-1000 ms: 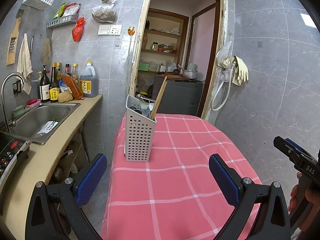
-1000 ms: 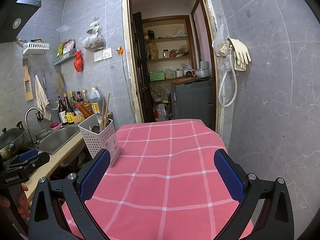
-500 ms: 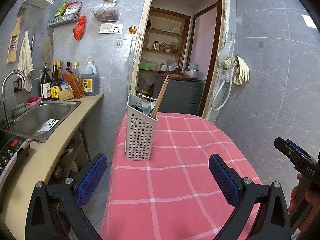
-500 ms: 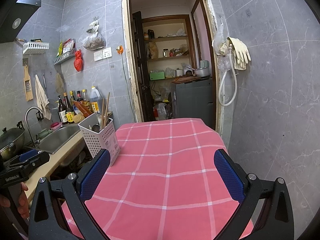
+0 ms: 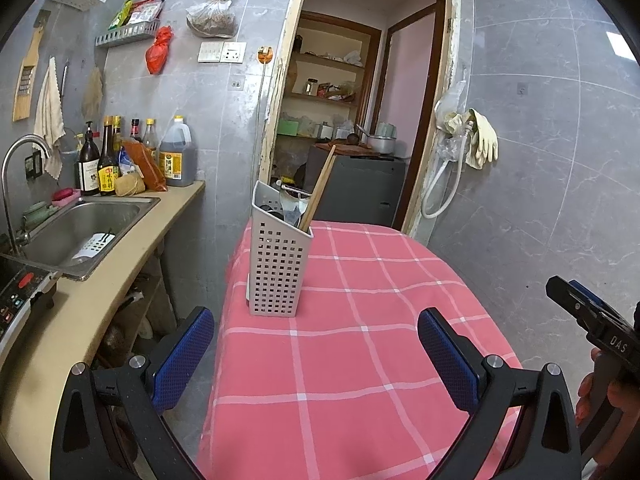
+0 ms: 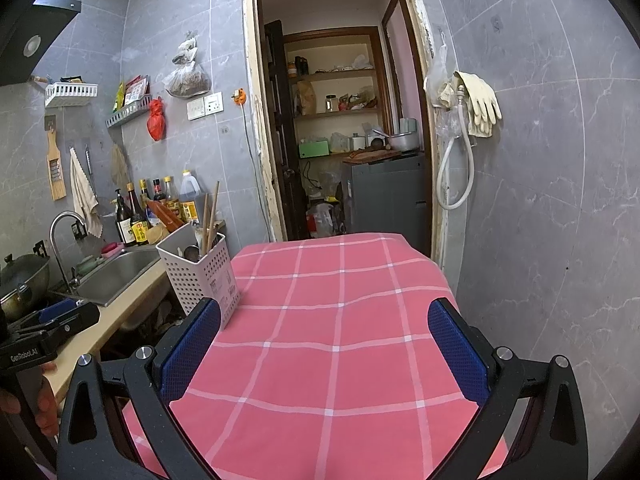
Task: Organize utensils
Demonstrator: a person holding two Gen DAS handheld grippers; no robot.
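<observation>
A white perforated utensil holder (image 5: pixel 279 265) stands near the left edge of the table with the pink checked cloth (image 5: pixel 360 340). Wooden chopsticks (image 5: pixel 319 193) and dark spoon ends stick out of it. The holder also shows in the right wrist view (image 6: pixel 200 276), with the chopsticks (image 6: pixel 210 216) upright in it. My left gripper (image 5: pixel 316 340) is open and empty, a short way in front of the holder. My right gripper (image 6: pixel 326 336) is open and empty over the near part of the cloth (image 6: pixel 340 320), with the holder to its left.
A counter (image 5: pixel 104 280) with a steel sink (image 5: pixel 80 228), a tap and bottles (image 5: pixel 100 160) runs along the left of the table. A grey tiled wall with a hose and gloves (image 5: pixel 476 140) is on the right. An open doorway (image 5: pixel 352 120) lies behind the table.
The left wrist view has drifted slightly, so the holder sits a little higher in the frame. The right gripper has barely moved. Both grippers stay open.
</observation>
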